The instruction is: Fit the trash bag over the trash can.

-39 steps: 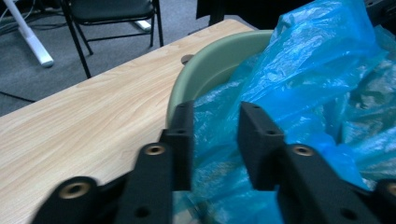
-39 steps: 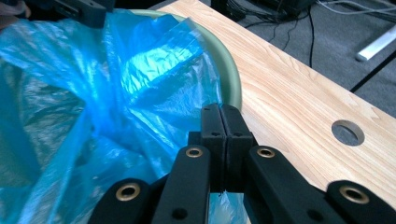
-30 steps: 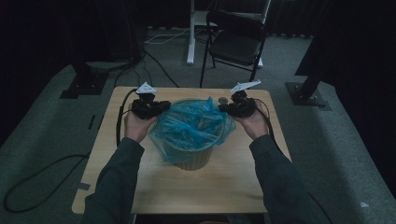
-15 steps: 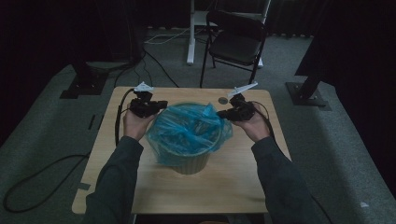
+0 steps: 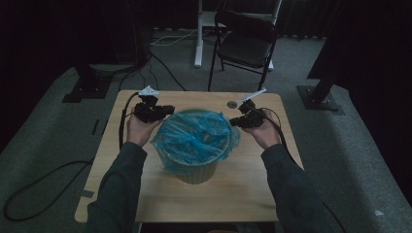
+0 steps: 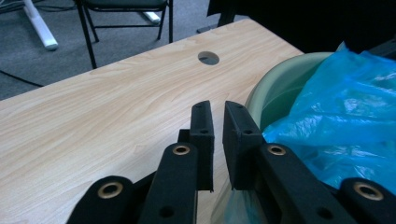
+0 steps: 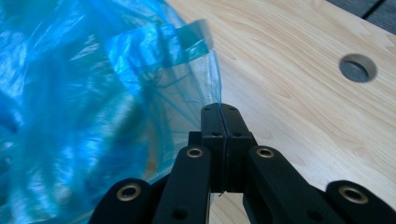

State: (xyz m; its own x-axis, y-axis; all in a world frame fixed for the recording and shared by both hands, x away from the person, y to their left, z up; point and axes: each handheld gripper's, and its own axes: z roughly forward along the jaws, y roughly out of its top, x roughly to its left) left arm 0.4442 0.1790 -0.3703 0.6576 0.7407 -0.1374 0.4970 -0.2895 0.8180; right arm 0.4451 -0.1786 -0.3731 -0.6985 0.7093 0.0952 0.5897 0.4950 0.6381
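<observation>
A pale green bin (image 5: 197, 174) stands mid-table with a blue plastic bag (image 5: 194, 136) lining it and draped over its rim. My left gripper (image 5: 167, 109) is at the bin's left rim. In the left gripper view its jaws (image 6: 218, 109) have just been opening and stand a little apart with nothing between them, beside the bin's rim (image 6: 280, 79) and the bag (image 6: 345, 107). My right gripper (image 5: 234, 122) is at the right rim. The right gripper view shows it (image 7: 220, 109) shut on a thin edge of the bag (image 7: 93, 93).
The wooden table (image 5: 243, 194) has a round hole (image 5: 232, 104) near its far edge, just beyond the right gripper. A black folding chair (image 5: 245, 43) and a white stand leg (image 5: 198, 39) are on the carpet behind. Cables trail off the table's left side.
The bag now lies flatter and wider over the bin's rim. The right gripper has drifted slightly toward the near side; the left hand has stayed put.
</observation>
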